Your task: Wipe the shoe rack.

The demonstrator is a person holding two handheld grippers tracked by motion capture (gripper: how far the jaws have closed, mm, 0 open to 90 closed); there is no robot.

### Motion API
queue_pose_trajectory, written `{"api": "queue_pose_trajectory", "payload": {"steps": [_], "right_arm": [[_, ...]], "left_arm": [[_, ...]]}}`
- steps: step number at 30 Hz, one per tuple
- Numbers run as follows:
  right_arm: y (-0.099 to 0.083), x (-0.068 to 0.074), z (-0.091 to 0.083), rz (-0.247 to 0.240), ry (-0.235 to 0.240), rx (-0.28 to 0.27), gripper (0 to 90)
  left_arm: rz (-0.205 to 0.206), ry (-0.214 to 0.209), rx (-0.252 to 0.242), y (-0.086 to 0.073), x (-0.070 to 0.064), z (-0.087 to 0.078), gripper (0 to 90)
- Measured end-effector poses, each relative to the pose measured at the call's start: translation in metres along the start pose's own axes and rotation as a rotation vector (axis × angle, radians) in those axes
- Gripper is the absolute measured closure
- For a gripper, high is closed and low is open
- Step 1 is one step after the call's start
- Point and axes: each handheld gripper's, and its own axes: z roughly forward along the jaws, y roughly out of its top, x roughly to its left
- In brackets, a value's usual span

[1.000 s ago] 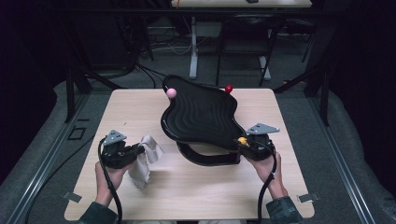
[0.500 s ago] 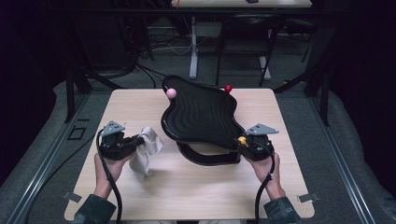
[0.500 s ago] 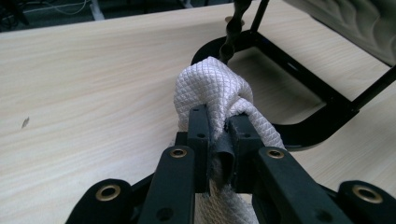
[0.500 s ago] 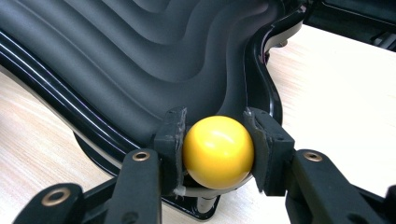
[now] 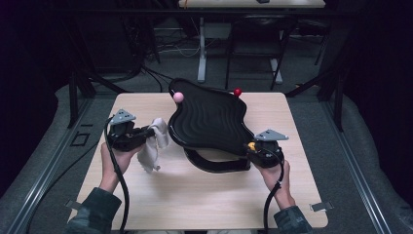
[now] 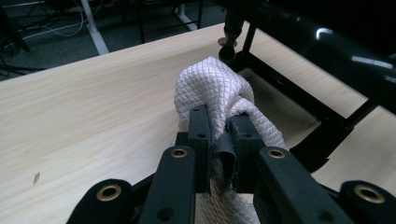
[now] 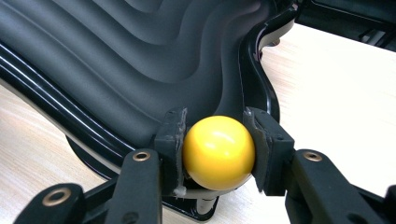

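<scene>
A black wavy board (image 5: 209, 119) with ribbed top stands on a black base in the middle of the wooden table (image 5: 195, 195). It carries a pink knob (image 5: 178, 97), a red knob (image 5: 237, 92) and a yellow ball knob (image 5: 251, 145) (image 7: 218, 151). My right gripper (image 5: 254, 149) (image 7: 218, 144) is shut on the yellow ball at the board's near right corner. My left gripper (image 5: 146, 134) (image 6: 219, 140) is shut on a white quilted cloth (image 5: 153, 141) (image 6: 219, 91), held just left of the board's edge, with the cloth hanging down.
The board's black base (image 5: 214, 163) juts out toward the front beneath it. Bare tabletop lies in front of both hands. Dark floor, cables and desk legs (image 5: 201, 48) lie beyond the far edge.
My left gripper has lifted and carried the cloth rightward and away, closer to the board's left edge. The right gripper has stayed on the yellow ball.
</scene>
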Motion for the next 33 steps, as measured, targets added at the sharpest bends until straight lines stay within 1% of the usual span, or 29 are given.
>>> {"api": "queue_pose_trajectory", "payload": {"steps": [2,4,6,9,12,13,15,16,19,21,27,33], "right_arm": [[0.001,0.000,0.001,0.008,0.001,0.001,60.0],[0.002,0.001,0.003,0.012,-0.009,0.003,60.0],[0.003,0.001,0.004,0.013,-0.013,0.003,60.0],[0.004,0.002,0.007,0.018,-0.018,0.001,60.0],[0.006,0.003,0.010,0.020,-0.024,0.002,60.0],[0.006,0.003,0.010,0.019,-0.025,0.002,60.0],[0.007,0.003,0.011,0.025,-0.027,0.002,60.0],[0.007,0.003,0.011,0.025,-0.027,0.001,60.0],[0.006,0.003,0.011,0.027,-0.026,-0.001,60.0],[0.006,0.003,0.011,0.028,-0.026,-0.002,60.0],[0.006,0.003,0.011,0.028,-0.025,-0.003,60.0],[0.006,0.003,0.011,0.029,-0.023,-0.004,60.0]], "left_arm": [[0.005,-0.003,0.000,0.007,0.001,0.002,81.5],[0.015,-0.004,0.003,0.014,0.003,0.004,81.5],[0.017,-0.009,0.005,0.022,0.004,0.008,81.5],[0.032,-0.013,0.020,0.033,0.006,0.014,81.6],[0.035,-0.026,0.032,0.045,0.008,0.022,81.6],[0.042,-0.033,0.044,0.048,0.008,0.024,81.7],[0.054,-0.033,0.061,0.054,0.008,0.030,81.7],[0.058,-0.042,0.071,0.056,0.008,0.033,81.7],[0.074,-0.047,0.077,0.063,0.006,0.039,82.0],[0.080,-0.046,0.086,0.066,0.005,0.043,82.0],[0.072,-0.053,0.095,0.068,0.003,0.054,82.3],[0.075,-0.063,0.091,0.066,0.002,0.050,82.8]]}}
